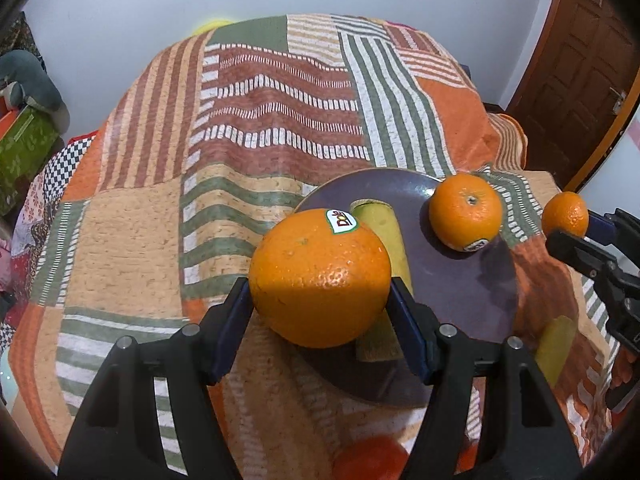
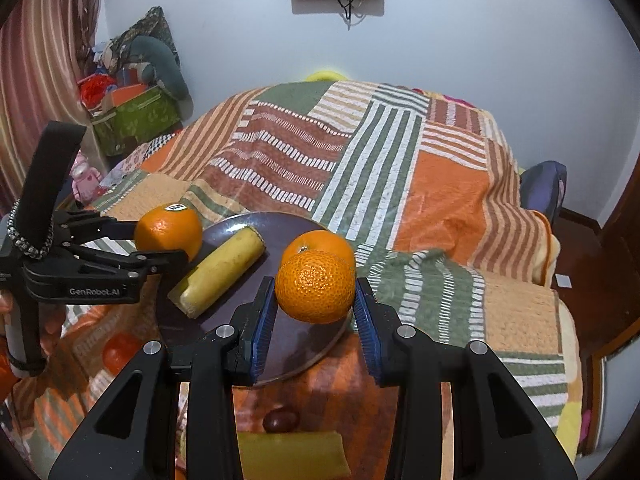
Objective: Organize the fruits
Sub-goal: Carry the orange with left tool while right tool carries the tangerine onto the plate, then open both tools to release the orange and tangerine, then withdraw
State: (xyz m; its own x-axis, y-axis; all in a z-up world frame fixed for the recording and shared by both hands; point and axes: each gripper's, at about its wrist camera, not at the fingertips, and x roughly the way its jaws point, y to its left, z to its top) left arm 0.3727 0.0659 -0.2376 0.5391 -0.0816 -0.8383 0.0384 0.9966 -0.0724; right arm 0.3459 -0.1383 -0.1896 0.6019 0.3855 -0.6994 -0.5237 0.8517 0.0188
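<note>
Hovering over the plate, a large orange and a mandarin are clamped by separate fingers; rolling off the soft bed is risked if released carelessly.

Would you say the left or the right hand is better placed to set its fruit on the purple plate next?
Probably the right. Its tongs hold the small mandarin directly over bare purple plate. The left tongs hold the large orange at the plate's edge, over the banana piece.
</note>
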